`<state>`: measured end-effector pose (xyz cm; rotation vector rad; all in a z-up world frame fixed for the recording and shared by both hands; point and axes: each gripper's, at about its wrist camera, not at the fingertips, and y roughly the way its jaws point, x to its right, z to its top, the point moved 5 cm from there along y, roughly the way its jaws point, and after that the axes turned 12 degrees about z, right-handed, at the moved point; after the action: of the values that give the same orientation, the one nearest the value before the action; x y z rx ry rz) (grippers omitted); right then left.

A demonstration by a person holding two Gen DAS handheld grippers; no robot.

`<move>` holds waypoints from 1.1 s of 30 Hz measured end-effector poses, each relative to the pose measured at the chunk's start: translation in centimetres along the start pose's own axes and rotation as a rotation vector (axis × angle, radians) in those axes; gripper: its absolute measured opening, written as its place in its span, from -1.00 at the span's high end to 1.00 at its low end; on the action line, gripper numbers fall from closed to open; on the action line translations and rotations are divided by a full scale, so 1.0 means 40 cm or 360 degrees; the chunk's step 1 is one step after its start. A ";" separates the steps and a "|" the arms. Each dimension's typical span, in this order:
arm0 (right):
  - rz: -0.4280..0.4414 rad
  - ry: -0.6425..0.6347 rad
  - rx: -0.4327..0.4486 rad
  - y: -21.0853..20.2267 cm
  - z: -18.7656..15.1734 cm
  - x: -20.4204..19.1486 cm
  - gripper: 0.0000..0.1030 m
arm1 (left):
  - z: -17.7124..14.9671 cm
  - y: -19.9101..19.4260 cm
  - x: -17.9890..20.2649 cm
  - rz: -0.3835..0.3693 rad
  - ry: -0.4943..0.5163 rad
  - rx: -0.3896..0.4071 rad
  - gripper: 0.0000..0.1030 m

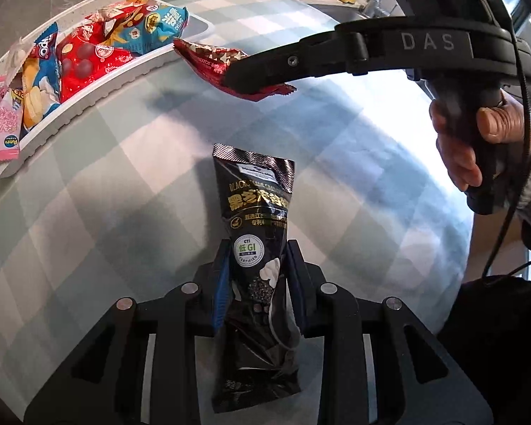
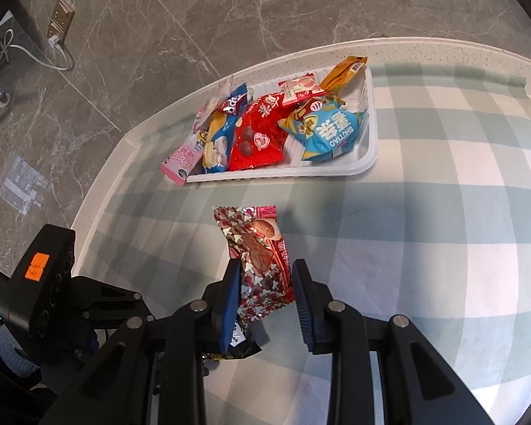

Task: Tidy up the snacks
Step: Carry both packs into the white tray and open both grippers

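I see a glossy black foil packet, a shiny red foil wrapper, a matt, probably plastic, white tray, a smooth checked cloth.

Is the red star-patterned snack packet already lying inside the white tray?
No, the red star-patterned packet is held in the right gripper above the checked cloth, short of the white tray.

"DAS" on the right tool, "GI CERTIFIED" on black packet, "SHUTAO" on blue packet
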<state>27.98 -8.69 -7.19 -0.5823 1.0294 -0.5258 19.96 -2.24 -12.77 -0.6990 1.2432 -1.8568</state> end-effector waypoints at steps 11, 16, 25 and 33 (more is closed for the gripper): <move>0.0035 0.0062 0.0023 -0.004 -0.006 0.006 0.38 | -0.008 -0.016 -0.035 -0.0108 -0.0174 0.0041 0.56; 0.0047 0.0080 0.0037 -0.009 0.000 0.005 0.38 | 0.001 -0.043 -0.070 -0.0182 -0.0273 0.0083 0.56; 0.0107 0.0123 0.0090 -0.016 0.043 -0.001 0.38 | 0.051 -0.087 -0.167 -0.0267 -0.0510 0.0172 0.56; 0.0171 0.0154 0.0152 -0.018 0.119 -0.007 0.38 | 0.113 -0.126 -0.285 -0.0279 -0.0682 0.0247 0.56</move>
<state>32.03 -8.10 -4.68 -0.4178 1.1146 -0.5095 28.20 6.16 -6.64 -1.0788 0.7746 -1.7931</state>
